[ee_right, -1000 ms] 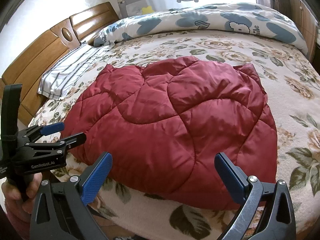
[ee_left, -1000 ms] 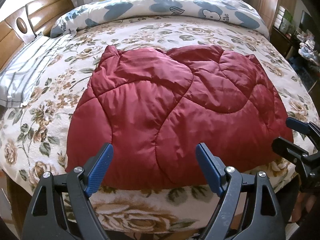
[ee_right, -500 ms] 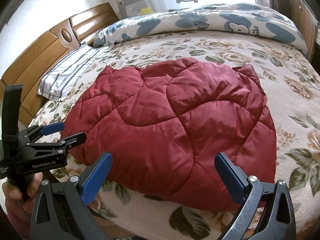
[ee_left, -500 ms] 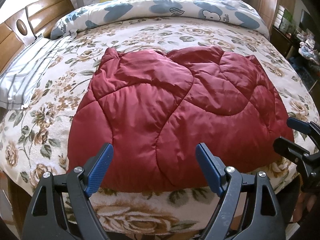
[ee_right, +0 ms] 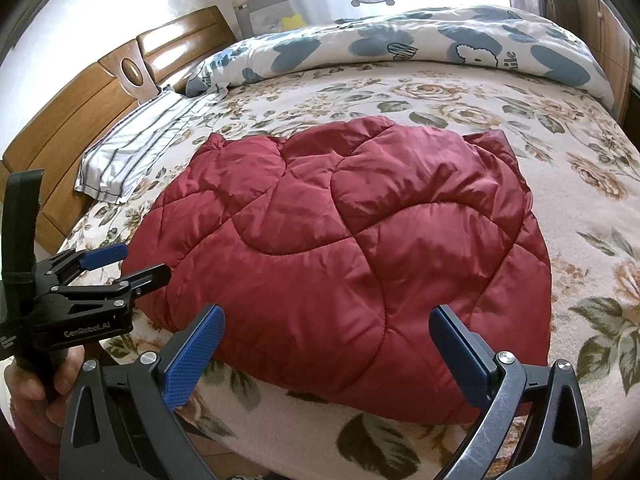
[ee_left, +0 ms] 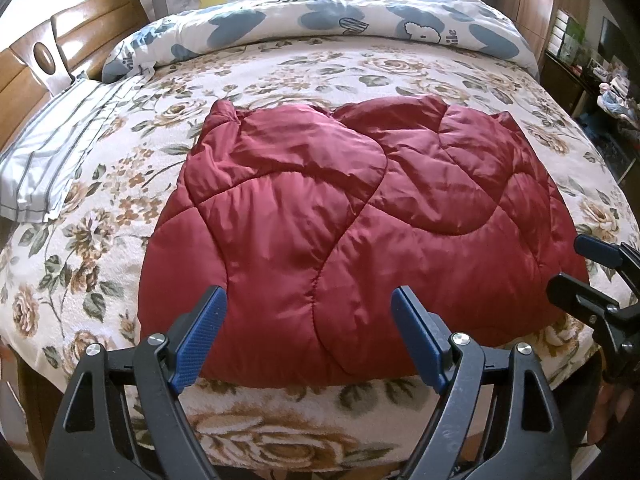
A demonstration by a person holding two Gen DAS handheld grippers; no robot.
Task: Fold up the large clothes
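Both grippers, left gripper & right gripper, spread wide (nothing pinched), just short of red quilted jacket on bed.

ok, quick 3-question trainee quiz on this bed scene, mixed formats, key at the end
1. True or false: the left gripper is clamped on the dark red quilted padded garment.
2. Which lies nearest the wooden headboard? A) striped grey-and-white pillow B) red garment C) blue-and-white cartoon duvet
3. Fill in: the garment rests on a ____-patterned blanket.

Key: 1 false, both the left gripper and the right gripper are open, holding nothing; 2 A; 3 floral.
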